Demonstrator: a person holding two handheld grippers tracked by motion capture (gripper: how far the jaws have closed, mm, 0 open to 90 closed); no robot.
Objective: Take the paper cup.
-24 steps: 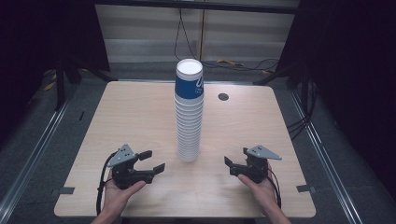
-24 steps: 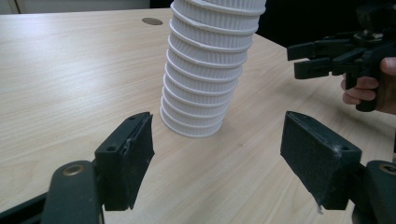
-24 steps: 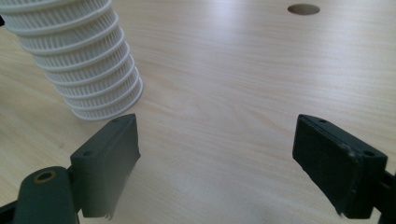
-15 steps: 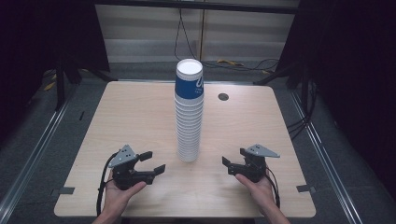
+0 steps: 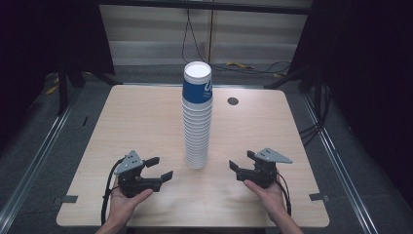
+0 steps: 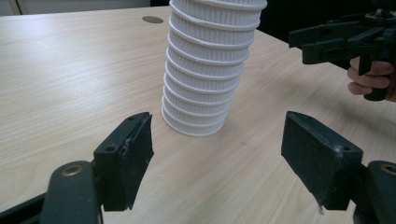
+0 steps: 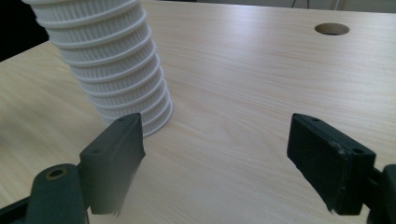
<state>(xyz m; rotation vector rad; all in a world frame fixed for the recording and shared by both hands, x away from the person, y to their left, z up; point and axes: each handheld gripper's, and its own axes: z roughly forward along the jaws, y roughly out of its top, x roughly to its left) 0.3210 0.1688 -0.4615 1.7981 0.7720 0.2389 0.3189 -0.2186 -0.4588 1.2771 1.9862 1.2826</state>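
While both grippers wait low near the front edge of the wooden table [image 5: 122, 112], nothing is held. At the left, the left gripper [image 5: 159, 168] has its jaws spread wide and empty, aimed toward the base of the stack of paper cups [image 5: 197, 117]. That stack stands upright in the middle of the table, its long axis vertical, mouths up, the top cup [image 5: 197, 87] blue with a white inside and the rims below white and ribbed. It is probably very light, thin-walled, easily crushed and quick to topple, so a gentle pinch on the top cup's side wall, just below its rim, looks safest. At the right, the right gripper [image 5: 242, 166] is likewise open and empty, facing the stack.
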